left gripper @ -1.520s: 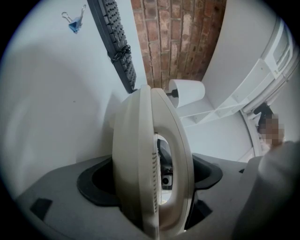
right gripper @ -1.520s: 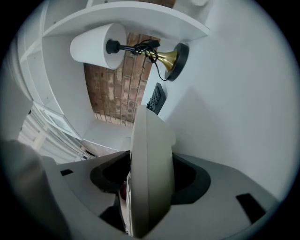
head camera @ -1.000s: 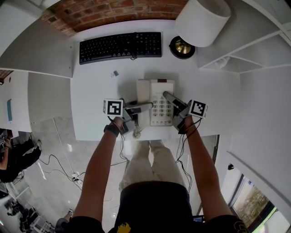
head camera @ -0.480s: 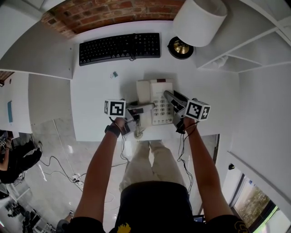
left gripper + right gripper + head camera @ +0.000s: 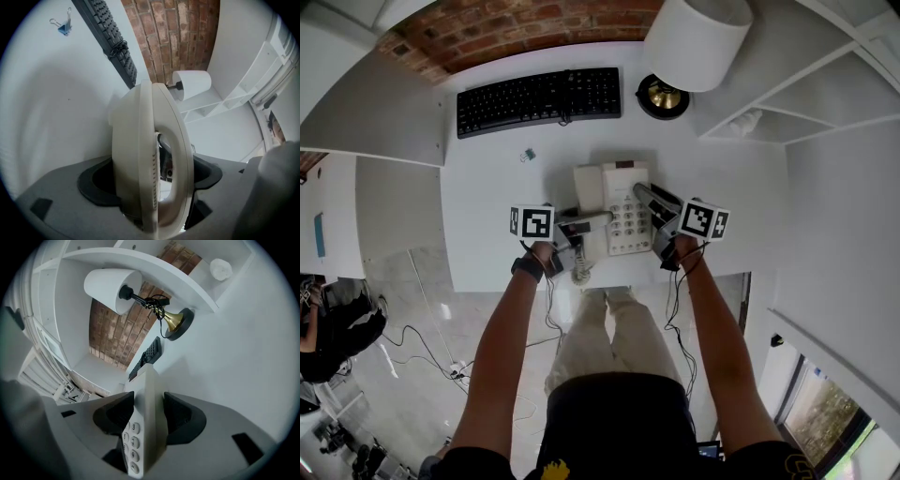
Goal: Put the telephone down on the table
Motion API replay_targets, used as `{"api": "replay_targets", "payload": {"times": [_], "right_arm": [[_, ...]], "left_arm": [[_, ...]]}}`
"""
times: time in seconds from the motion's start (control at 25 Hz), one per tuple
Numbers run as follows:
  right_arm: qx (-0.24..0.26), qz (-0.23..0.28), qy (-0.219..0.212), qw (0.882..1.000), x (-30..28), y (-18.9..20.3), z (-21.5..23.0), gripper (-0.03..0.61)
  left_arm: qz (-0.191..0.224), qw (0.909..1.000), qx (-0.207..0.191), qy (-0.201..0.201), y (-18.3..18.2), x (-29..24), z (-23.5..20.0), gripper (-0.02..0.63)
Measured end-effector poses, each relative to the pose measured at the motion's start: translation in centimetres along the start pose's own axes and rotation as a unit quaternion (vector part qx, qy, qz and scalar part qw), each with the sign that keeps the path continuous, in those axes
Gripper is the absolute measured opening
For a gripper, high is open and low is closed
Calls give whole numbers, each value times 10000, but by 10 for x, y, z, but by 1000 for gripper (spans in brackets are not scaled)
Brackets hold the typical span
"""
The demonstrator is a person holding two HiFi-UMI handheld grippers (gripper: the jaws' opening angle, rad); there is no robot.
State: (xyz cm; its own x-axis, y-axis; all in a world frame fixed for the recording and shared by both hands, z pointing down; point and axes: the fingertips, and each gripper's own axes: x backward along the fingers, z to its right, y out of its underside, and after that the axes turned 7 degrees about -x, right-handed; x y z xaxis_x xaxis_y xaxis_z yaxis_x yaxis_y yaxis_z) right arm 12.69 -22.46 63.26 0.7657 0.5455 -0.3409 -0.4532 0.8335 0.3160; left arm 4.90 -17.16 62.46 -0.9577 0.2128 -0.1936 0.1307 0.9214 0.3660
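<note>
1. Now, a white table [image 5: 487, 187] fills the head view, and the cream telephone [image 5: 614, 187] is at its near middle.
2. Left gripper [image 5: 602, 220]: its jaws are clamped on the telephone's left side, handset included. The left hand [image 5: 542, 255] reaches in from the near edge.
3. Right gripper [image 5: 643, 193]: its jaws have just been closing and now grip the telephone's right keypad edge. The right hand [image 5: 680, 248] angles toward the far left.
</note>
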Motion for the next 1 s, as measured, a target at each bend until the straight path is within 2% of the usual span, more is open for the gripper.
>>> {"api": "replay_targets", "payload": {"times": [0.2,0.4,0.48,0.76,0.92,1.0], "right_arm": [[305,248,176,9991,6,2,0,189],[-243,-143,-243,9993,11,3,4,172],[-335,-119,-312,9989,13,2,4,166],[434,575,211,9972,22,0,6,149],[699,142,77,9974,23,-1,7,145],[554,50,-50,9984,31,-2,10,120]], "left_arm": [[-26,10000,-9,18,1,-1,2,442],[-216,9997,7,122,3,-1,1,442],[-318,9994,-35,112,4,-3,2,442],[-391,9991,-135,13,8,-5,2,442],[-561,9981,-268,-54,11,-9,2,442],[-652,9974,-308,-79,13,-11,3,442]]}}
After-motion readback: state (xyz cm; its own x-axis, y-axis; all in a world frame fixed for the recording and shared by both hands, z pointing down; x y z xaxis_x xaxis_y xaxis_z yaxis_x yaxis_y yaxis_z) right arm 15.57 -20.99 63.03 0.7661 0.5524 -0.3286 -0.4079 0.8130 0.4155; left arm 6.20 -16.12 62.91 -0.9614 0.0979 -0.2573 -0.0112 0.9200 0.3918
